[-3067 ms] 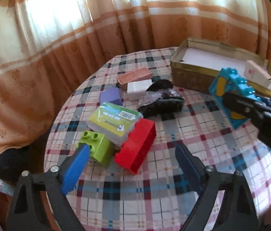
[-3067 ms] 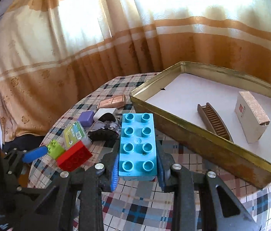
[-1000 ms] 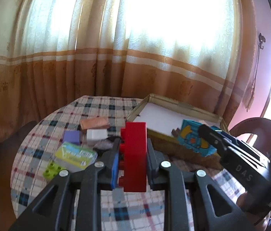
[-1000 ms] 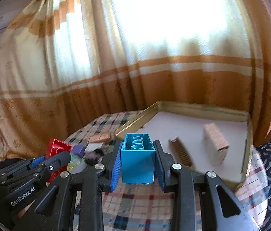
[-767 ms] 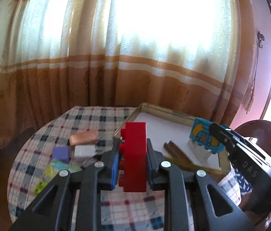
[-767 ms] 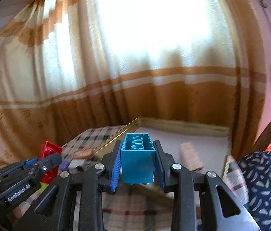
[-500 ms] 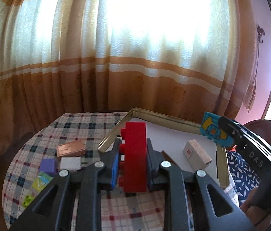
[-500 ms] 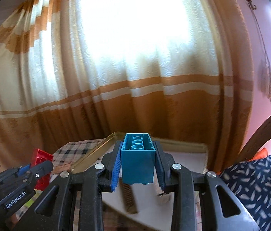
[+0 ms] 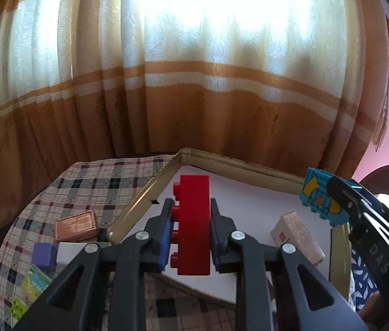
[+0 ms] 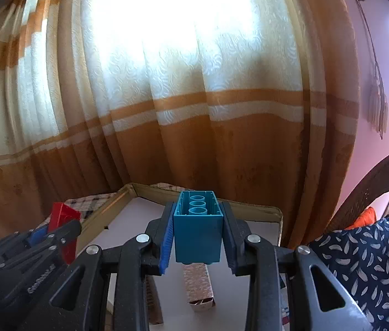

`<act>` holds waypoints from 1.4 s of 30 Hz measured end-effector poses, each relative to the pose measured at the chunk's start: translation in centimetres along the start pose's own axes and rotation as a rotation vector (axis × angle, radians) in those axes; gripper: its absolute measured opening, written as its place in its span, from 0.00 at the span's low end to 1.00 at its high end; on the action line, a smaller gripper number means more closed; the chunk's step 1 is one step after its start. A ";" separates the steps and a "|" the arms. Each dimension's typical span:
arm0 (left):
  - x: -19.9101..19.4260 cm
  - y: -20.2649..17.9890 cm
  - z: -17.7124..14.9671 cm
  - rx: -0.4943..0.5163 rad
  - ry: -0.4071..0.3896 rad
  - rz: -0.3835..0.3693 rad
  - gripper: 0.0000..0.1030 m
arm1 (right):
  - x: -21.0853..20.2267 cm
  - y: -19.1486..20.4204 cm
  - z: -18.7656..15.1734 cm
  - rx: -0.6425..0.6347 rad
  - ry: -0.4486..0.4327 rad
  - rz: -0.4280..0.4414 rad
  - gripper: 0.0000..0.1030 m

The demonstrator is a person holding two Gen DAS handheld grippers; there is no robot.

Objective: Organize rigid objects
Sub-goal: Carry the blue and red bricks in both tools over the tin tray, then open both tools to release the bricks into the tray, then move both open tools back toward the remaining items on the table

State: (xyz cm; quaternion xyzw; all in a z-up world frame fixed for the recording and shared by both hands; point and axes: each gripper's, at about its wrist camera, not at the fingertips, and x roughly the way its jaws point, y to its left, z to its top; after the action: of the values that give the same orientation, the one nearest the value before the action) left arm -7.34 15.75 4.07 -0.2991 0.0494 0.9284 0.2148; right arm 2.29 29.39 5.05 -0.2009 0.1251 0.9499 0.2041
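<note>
Both grippers held toy bricks above the gold-rimmed tray [image 9: 249,165]

The left gripper [image 9: 190,230] was clamped on a red brick [image 9: 194,220], on edge, studs facing left; the right gripper [image 10: 197,234] was clamped on a blue brick [image 10: 197,237], hollow underside up. Only the left view showed the blue brick's yellow printed side, a copper box [image 9: 76,224] and a purple block [image 9: 44,255] on the checked cloth [image 9: 98,182]; only the right view showed a patterned cushion [image 10: 360,262]
</note>
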 end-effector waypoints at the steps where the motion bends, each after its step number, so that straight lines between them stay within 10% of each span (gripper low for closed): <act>1: 0.4 -0.2 0.0 0.001 0.007 0.003 0.22 | 0.3 -0.2 0.0 0.005 0.009 -0.003 0.33; 11: 4.3 -1.1 -0.8 0.027 0.123 0.082 0.25 | 2.2 -0.9 -0.6 0.060 0.081 0.013 0.45; 12: 4.4 -1.0 -0.9 0.025 0.130 0.095 0.33 | 2.1 -1.0 -0.7 0.071 0.078 0.016 0.62; 13: 4.3 -1.0 -0.9 0.022 0.136 0.108 0.63 | 1.8 -1.2 -0.8 0.088 0.063 0.012 0.77; 14: 4.0 -0.8 -0.8 0.016 0.135 0.135 0.95 | 1.3 -1.4 -0.9 0.102 0.039 0.006 0.79; 15: 3.2 -0.4 -0.9 0.005 0.107 0.176 1.00 | 0.6 -1.5 -1.1 0.116 0.010 -0.002 0.79; 32: -6.2 8.5 -6.1 -0.068 -0.138 0.376 1.00 | -7.4 8.0 -6.0 -0.129 -0.315 -0.056 0.90; 42: -7.7 11.7 -8.4 -0.159 -0.148 0.421 0.99 | -7.4 9.5 -7.0 -0.160 -0.238 0.004 0.94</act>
State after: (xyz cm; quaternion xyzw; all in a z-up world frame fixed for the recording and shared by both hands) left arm -2.27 0.47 1.19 -0.2293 0.0217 0.9731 -0.0048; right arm 6.58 16.23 3.50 -0.1020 0.0244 0.9744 0.1988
